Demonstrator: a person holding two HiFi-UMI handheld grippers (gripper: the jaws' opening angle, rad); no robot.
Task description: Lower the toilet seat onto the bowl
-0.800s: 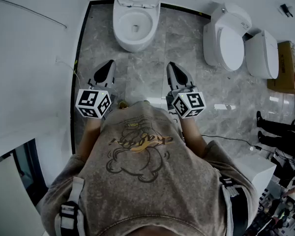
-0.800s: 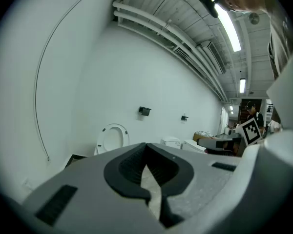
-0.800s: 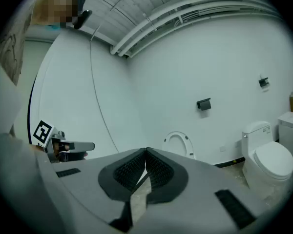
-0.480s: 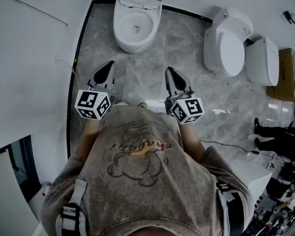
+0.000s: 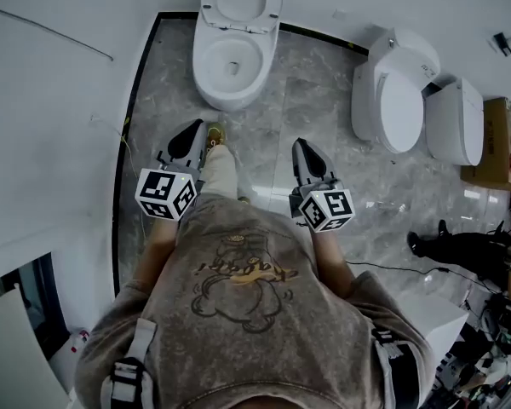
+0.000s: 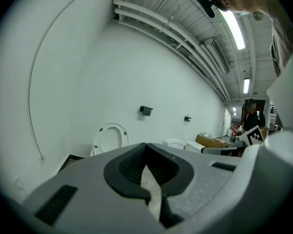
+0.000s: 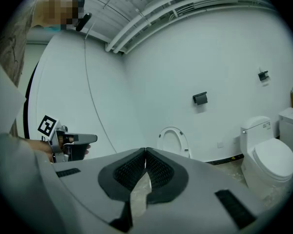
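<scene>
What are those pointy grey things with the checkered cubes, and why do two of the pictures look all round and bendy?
A person stands in a room with toilets and holds one tool in each hand. The left gripper and the right gripper are grey pincers with two jaws. The checkered cubes are part of them. One picture comes from a camera on the person's head, looking steeply down. The other two come from small wide-angle cameras that ride on the pincers, and that is why everything bends. On the marble floor stands a white toilet with its seat raised. There are two more toilets beside it. Both pincers are shut and hold nothing.
</scene>
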